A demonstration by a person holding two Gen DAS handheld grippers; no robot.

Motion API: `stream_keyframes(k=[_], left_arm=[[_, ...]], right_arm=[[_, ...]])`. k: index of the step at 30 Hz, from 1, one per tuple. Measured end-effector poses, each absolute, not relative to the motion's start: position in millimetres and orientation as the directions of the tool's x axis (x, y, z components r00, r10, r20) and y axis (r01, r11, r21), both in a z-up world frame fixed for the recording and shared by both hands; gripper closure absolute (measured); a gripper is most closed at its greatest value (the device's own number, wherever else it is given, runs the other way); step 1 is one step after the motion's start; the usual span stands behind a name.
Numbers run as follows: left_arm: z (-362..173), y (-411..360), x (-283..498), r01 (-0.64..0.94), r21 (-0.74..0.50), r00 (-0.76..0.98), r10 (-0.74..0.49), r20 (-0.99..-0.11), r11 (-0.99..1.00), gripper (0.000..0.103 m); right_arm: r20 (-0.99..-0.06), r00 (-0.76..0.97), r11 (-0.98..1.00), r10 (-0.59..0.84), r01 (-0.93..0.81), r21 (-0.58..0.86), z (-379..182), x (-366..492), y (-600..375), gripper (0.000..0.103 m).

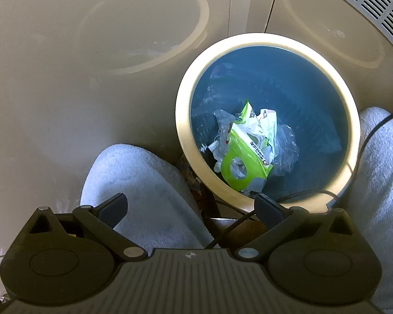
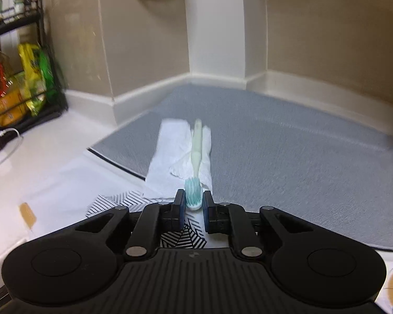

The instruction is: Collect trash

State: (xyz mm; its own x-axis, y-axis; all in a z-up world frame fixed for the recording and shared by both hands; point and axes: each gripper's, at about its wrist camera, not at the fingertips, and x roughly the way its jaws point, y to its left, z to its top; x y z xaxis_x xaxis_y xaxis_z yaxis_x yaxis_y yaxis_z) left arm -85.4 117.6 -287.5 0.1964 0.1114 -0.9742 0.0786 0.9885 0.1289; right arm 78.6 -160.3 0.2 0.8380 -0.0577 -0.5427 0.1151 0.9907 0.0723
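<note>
Pale-green toothbrush (image 2: pixel 196 157) lies on white paper towel (image 2: pixel 175 154), long axis running straight away from the right gripper (image 2: pixel 194 204), bristle head nearest, between its narrowly parted jaws; whether the pads press it, I cannot tell.

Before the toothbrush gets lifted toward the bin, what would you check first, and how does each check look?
1. Right gripper lined up on the toothbrush: ok, its bristle head sits between the fingers.
2. Firm grip: cannot tell; the jaws stand narrow around the head, but small gaps show beside the bristles.
3. Paper towel free of the brush: not ok, the handle lies on it.
4. Trash bin open with room: ok, wrappers only at the bottom.
5. Left gripper free: ok, open and empty above the bin.
</note>
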Motion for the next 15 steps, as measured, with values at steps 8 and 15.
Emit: stream_keyframes(k=[8, 15], left_arm=[[-274, 114, -87, 0.089, 0.156, 0.261, 0.128, -0.957, 0.984, 0.0], [-251, 99, -89, 0.166, 0.215, 0.353, 0.145, -0.924, 0.963, 0.0]], right_arm=[[-0.416, 0.908, 0.993, -0.057, 0.095, 0.072, 44, 33, -187, 0.089], [-0.458, 0.863, 0.971, -0.212, 0.24, 0.003, 30, 6, -245, 0.088]])
